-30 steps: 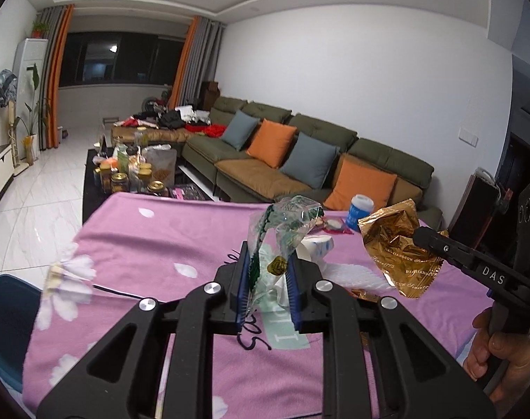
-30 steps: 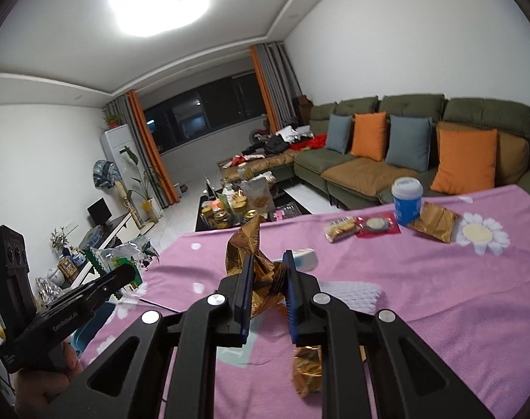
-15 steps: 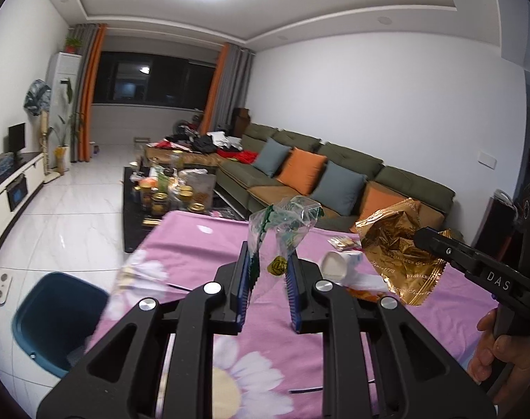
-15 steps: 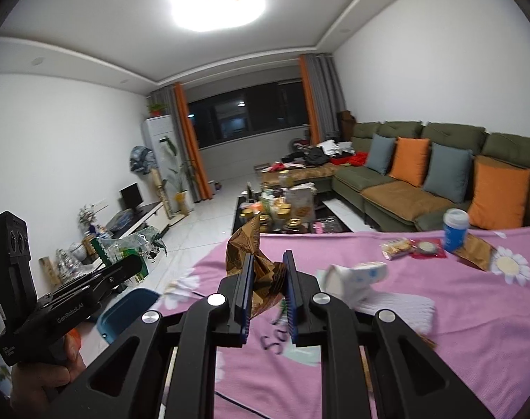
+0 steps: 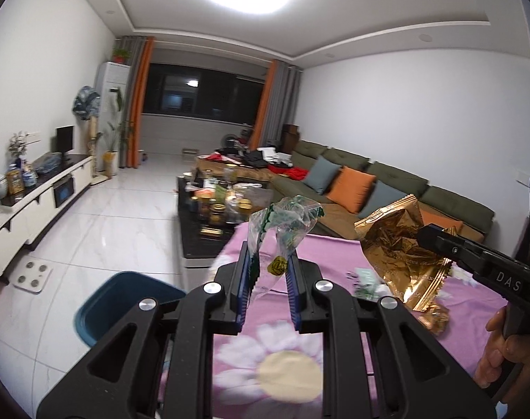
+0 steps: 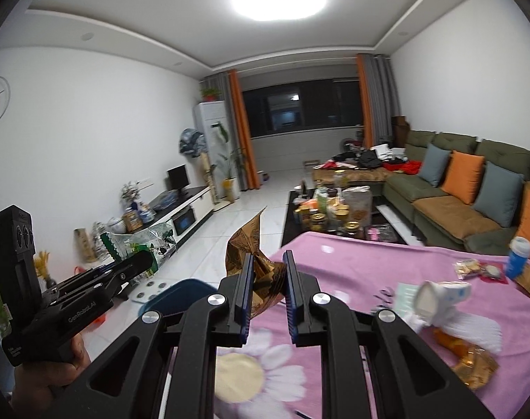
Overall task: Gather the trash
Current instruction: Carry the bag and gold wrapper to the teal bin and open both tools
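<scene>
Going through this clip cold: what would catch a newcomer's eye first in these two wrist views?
First, the two pieces of trash held up close to the lenses: a clear green-printed plastic bag pinched in the left tool, and a crumpled gold foil wrapper in the right tool. Next, the pink flowered tablecloth below them, and the dark blue bin on the floor at its left edge.

Blue bin point(image 5: 125, 300) partly hidden, perhaps empty.

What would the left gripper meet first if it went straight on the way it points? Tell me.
Probably nothing near: the left gripper, shut on the clear wrapper, points past the pink tablecloth's corner toward the cluttered coffee table. Depth is hard to judge.
</scene>
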The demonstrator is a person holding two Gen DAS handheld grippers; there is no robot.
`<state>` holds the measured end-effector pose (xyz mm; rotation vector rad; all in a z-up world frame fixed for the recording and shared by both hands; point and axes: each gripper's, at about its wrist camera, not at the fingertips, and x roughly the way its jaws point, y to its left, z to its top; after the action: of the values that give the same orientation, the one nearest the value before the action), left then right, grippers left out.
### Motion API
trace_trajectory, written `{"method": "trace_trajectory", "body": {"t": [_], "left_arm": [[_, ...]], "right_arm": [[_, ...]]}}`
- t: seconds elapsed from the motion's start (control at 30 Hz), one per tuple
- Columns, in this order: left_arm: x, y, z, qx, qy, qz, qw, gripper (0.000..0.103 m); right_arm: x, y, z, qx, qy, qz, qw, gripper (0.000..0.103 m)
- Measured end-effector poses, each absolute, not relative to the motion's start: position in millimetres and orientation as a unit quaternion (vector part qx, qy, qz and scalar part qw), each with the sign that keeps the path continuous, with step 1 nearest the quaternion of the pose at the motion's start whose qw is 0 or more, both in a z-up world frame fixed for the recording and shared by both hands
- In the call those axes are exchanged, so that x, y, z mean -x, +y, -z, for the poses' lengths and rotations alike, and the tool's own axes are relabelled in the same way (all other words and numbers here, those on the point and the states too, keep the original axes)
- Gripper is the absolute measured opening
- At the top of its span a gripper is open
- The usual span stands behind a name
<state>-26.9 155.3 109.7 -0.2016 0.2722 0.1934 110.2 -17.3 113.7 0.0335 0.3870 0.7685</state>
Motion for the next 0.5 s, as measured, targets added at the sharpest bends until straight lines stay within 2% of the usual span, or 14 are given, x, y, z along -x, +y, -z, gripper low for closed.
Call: {"method": "trace_trajectory", "body": {"t": [0.5], "left_arm": [[72, 246, -86, 0.114, 0.175, -0.209, 0.955, 0.019]], "right_arm": [[-135, 95, -103, 0.044, 0.225, -0.449, 0.864, 0.015]]}}
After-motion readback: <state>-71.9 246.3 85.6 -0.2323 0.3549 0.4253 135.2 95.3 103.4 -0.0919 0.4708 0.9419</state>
